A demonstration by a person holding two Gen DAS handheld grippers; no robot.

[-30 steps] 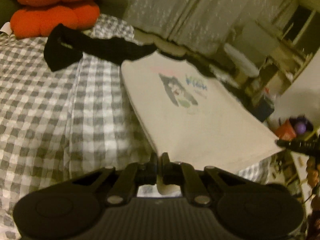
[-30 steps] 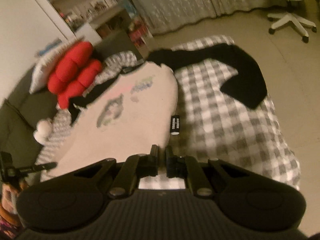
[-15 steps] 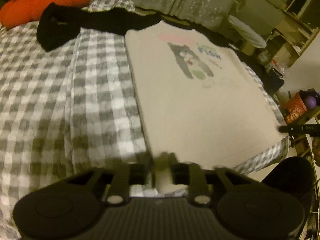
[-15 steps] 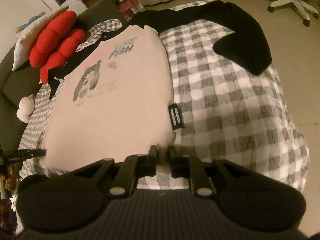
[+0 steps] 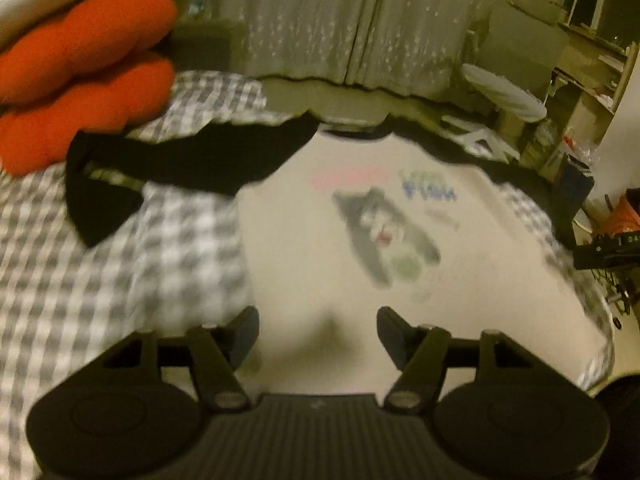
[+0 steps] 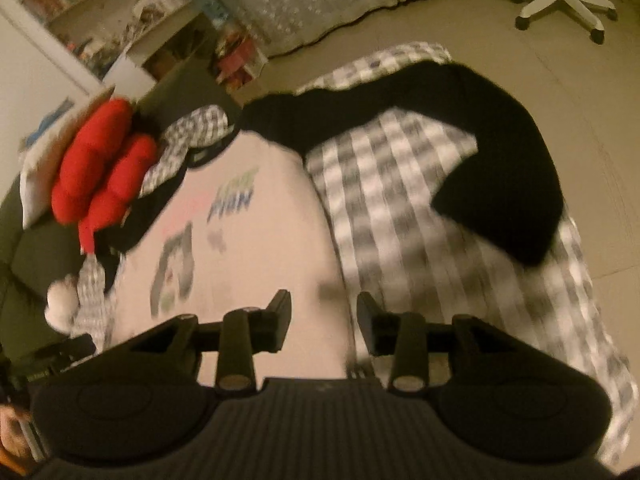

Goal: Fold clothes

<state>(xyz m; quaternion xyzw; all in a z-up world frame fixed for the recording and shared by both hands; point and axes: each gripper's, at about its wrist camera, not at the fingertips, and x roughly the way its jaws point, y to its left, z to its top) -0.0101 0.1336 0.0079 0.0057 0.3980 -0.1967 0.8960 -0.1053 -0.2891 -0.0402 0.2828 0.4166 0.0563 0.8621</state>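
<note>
A cream shirt [image 5: 320, 248] with black sleeves and a cat print lies flat, print up, on a grey checked bedspread [image 5: 120, 280]. It also shows in the right wrist view [image 6: 256, 248]. One black sleeve [image 5: 160, 168] is spread to the left and the other [image 6: 500, 168] to the right. My left gripper [image 5: 318, 328] is open and empty over the shirt's lower left part. My right gripper [image 6: 323, 312] is open and empty over the shirt's lower right edge. Both views are blurred.
A red cushion [image 5: 80, 68] lies at the head of the bed, also in the right wrist view [image 6: 100, 168]. A small white plush [image 6: 60, 300] sits at the bed's far side. A white office chair [image 6: 560, 0] stands on the floor. Curtains [image 5: 340, 20] hang behind.
Both grippers were shut on the shirt's bottom hem. Both have opened and let go, and the shirt now lies flat. Both have moved in over the shirt.
</note>
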